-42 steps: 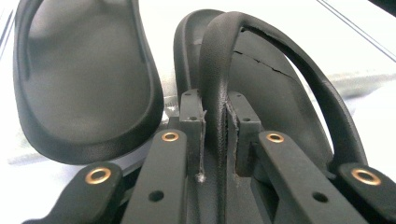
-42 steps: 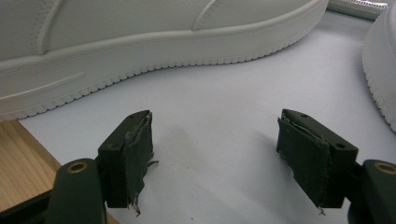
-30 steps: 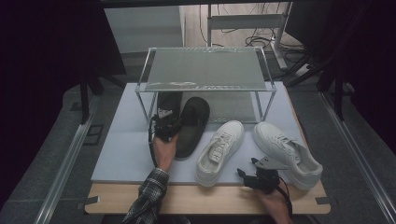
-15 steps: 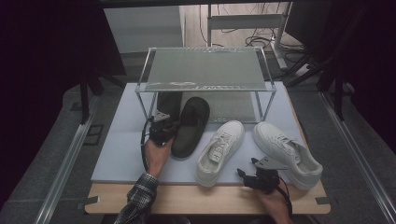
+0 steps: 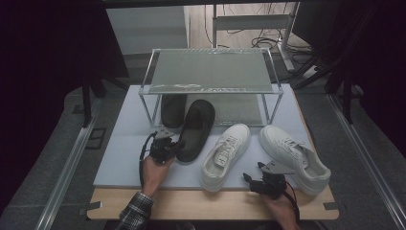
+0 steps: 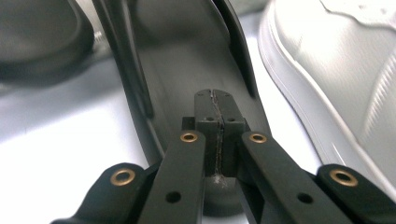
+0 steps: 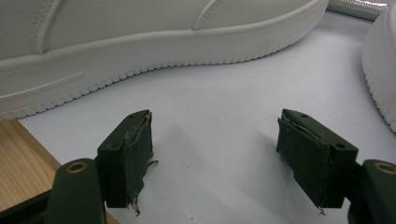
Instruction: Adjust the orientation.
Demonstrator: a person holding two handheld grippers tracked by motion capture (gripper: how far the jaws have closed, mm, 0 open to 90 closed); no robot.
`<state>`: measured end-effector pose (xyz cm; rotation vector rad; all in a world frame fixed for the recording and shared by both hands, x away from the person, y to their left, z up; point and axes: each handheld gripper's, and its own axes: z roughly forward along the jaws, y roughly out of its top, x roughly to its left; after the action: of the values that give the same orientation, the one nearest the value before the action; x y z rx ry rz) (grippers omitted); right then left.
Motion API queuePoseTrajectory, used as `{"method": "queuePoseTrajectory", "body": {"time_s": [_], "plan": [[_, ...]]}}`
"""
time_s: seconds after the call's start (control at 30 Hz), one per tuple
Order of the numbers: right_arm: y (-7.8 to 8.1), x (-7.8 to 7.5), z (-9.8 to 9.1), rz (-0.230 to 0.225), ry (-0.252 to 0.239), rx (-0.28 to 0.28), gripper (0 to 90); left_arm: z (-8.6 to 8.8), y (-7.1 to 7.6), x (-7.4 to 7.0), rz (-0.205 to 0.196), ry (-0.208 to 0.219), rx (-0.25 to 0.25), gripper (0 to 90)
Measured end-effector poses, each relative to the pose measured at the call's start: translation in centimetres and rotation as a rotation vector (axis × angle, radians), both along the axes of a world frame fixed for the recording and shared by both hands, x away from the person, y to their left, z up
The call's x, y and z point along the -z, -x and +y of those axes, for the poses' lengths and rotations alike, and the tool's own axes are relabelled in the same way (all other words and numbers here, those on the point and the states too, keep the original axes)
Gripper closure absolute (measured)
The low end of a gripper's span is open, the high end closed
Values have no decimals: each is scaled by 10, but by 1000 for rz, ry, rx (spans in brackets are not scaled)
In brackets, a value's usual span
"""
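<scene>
Evidently the left gripper (image 6: 215,122) is pinching the black slipper (image 5: 195,129) at its heel rim — light, floppy, best held there — while the right gripper (image 7: 215,158) is waiting spread.

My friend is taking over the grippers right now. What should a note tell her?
Left gripper: shut on the heel edge of the black slipper, which lies in front of the rack, toe at the lower shelf.
Right gripper: open, empty, resting near the table's front edge beside the right sneaker.
Done: the other black slipper lies under the rack.
Left: probably place the held slipper beside it, then both sneakers; the left sneaker lies untouched in front of the rack.
</scene>
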<state>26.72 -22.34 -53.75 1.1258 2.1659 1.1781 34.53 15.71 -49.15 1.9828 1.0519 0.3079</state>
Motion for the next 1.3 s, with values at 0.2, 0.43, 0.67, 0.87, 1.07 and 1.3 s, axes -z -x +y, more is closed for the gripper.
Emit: {"method": "queuePoseTrajectory", "body": {"time_s": [0.2,0.43,0.67,0.87,1.07,1.3], "plan": [[0,0,0,0,1,1,269,7,22,5,2,4,20,897],[0,0,0,0,2,1,269,9,39,16,3,-27,24,896],[0,0,0,0,2,1,269,7,38,23,-5,-40,10,896],[0,0,0,0,2,1,269,4,33,24,-13,-36,-9,897],[0,0,0,0,2,1,270,-4,27,25,-11,-33,-3,896],[0,0,0,0,1,1,269,-20,20,24,-16,-42,17,896]]}}
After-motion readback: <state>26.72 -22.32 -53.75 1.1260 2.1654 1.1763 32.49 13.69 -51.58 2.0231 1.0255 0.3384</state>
